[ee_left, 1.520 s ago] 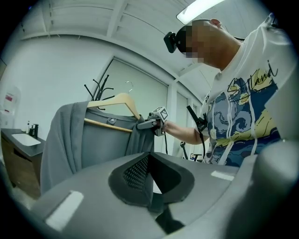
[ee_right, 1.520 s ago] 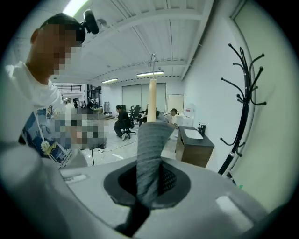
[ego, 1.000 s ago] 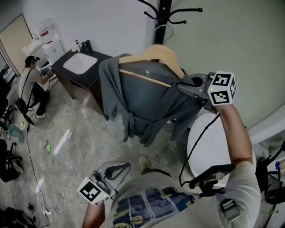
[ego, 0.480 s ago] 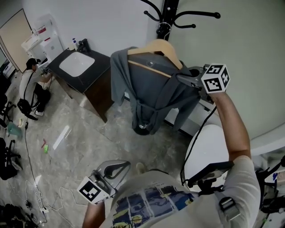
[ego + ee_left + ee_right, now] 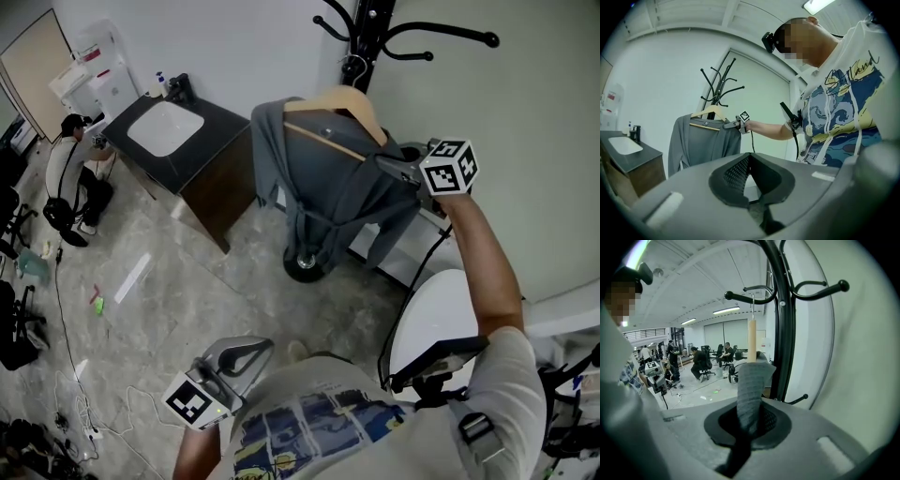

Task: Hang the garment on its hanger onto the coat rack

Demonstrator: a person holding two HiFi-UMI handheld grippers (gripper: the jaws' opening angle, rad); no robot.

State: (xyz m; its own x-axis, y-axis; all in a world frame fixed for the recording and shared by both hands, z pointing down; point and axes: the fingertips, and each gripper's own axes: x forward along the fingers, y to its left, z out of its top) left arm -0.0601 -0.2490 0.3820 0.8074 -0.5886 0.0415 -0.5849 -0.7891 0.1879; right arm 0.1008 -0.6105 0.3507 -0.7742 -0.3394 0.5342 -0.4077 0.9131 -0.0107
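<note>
A grey garment (image 5: 319,183) hangs on a wooden hanger (image 5: 339,99), held up in front of the black coat rack (image 5: 377,21). My right gripper (image 5: 386,166) is shut on the hanger's right end, with grey fabric pinched in its jaws. In the right gripper view the hanger (image 5: 752,341) rises to its wire hook (image 5: 752,305), level with a rack arm (image 5: 743,296); I cannot tell whether it rests there. My left gripper (image 5: 251,353) hangs low by the person's waist, shut and empty. From there the garment (image 5: 701,143) and the rack (image 5: 719,89) show ahead.
A dark cabinet with a white sink (image 5: 167,128) stands left of the rack. The rack's round base (image 5: 305,266) sits on the grey floor. A round white table (image 5: 441,319) is below my right arm. A person (image 5: 70,173) sits at far left, with cables on the floor.
My right gripper has carried the hanger and garment to the right and closer to the coat rack's pole. The left gripper has stayed put.
</note>
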